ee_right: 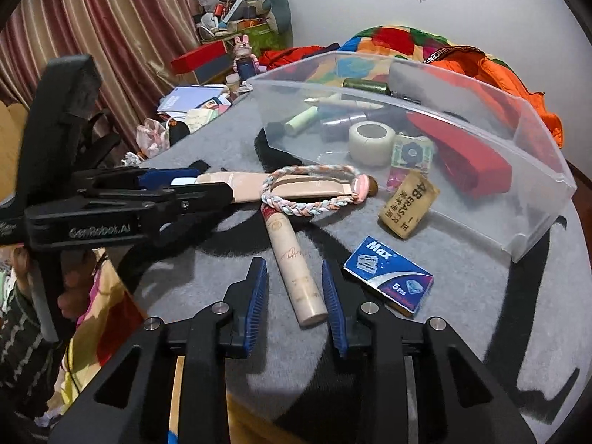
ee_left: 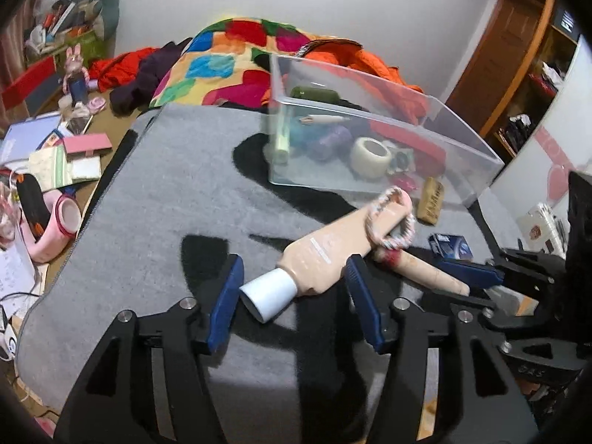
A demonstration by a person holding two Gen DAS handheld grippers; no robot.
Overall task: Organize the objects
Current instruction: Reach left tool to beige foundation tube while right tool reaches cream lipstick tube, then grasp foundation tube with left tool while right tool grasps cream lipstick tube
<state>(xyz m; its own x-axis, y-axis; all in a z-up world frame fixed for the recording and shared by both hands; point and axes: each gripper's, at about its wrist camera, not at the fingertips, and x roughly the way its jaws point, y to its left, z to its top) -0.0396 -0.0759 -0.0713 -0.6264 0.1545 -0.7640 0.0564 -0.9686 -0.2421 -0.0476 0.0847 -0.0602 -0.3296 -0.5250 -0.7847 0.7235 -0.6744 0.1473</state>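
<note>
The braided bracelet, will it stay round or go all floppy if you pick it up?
Probably floppy: the bracelet looks like braided cord and lies draped unevenly over the tube and the stick. It likely weighs little, being thin. It probably won't roll, but lifting the tube could drag it along, since it seems looped round the tube's end.

A peach squeeze tube with a white cap lies flat between the left fingers, cap end nearest them, pads not touching. A cream cylindrical stick lies between the right fingers (a small gap shows on each side). A pastel braided bracelet rests across both, beyond the fingertips. A clear plastic bin stands farther ahead.
</note>
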